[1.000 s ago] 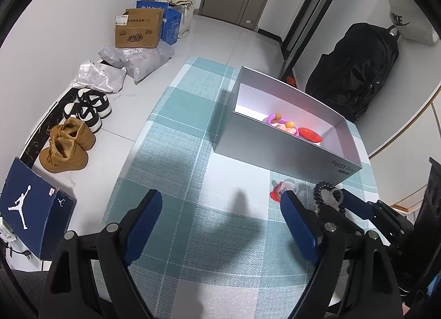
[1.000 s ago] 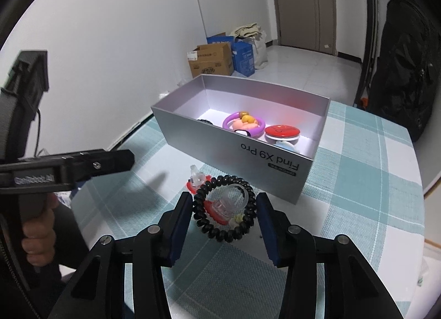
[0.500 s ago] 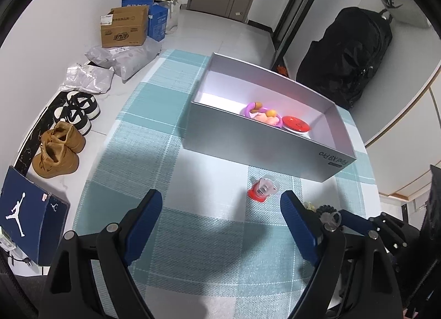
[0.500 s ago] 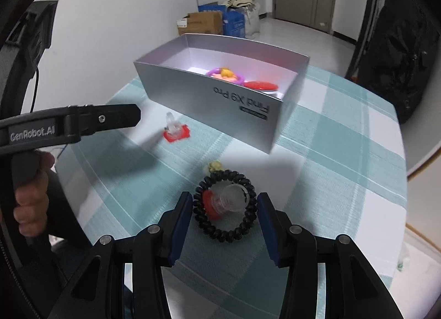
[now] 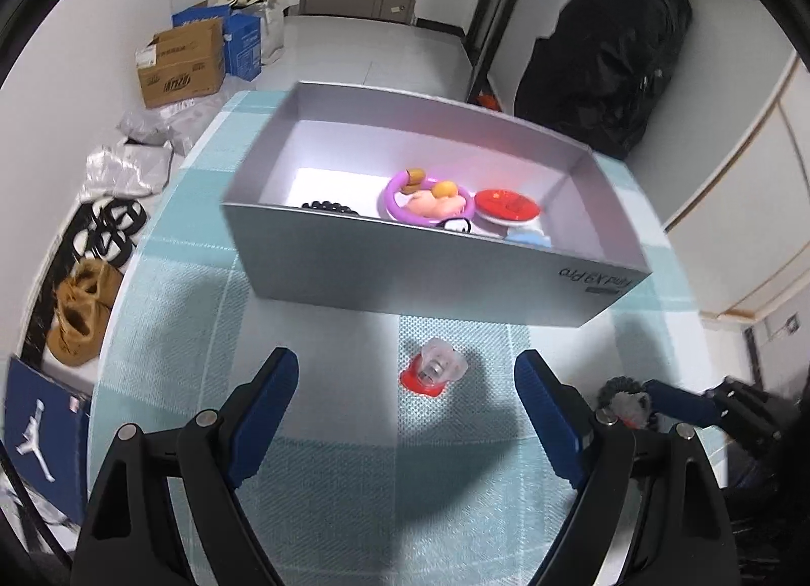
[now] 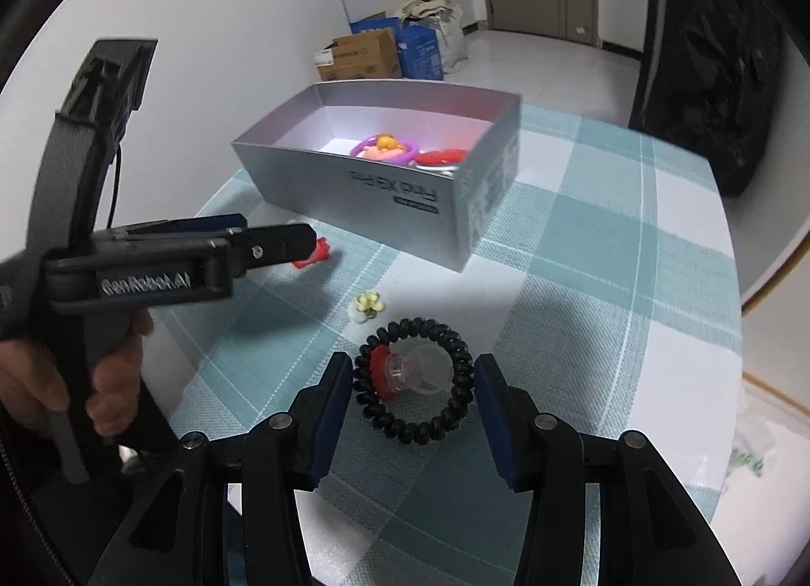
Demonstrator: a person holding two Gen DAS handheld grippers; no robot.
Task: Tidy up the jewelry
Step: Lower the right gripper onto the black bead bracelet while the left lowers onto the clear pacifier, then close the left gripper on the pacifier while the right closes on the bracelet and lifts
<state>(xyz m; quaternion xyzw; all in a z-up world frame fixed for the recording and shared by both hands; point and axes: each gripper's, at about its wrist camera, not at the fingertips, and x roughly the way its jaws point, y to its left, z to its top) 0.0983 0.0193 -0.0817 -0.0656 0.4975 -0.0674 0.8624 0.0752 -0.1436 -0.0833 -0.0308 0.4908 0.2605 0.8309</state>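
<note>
Left gripper (image 5: 405,393) fingers spread wide, nothing between pads, poised over small clear ring case on red base (image 5: 431,373) lying on checked teal-and-white cloth surface (image 5: 314,485); likely lining up for pickup. Right gripper (image 6: 412,386) fingers apart, straddling black coiled hair tie (image 6: 414,378) that rings a second clear case with red base (image 6: 410,371); pads just beside coil, contact not clear, no firm pinch seen. Small pale flower ornament (image 6: 368,305) loose on cloth nearby. Silver open cardboard box (image 5: 405,277) behind, already holding purple ring toy (image 5: 425,204), red round case (image 5: 506,205), black beaded band (image 5: 326,206). Box left half bare, room for drops. Near box wall tall, needs lift-over. Surface edge close on right side.
</note>
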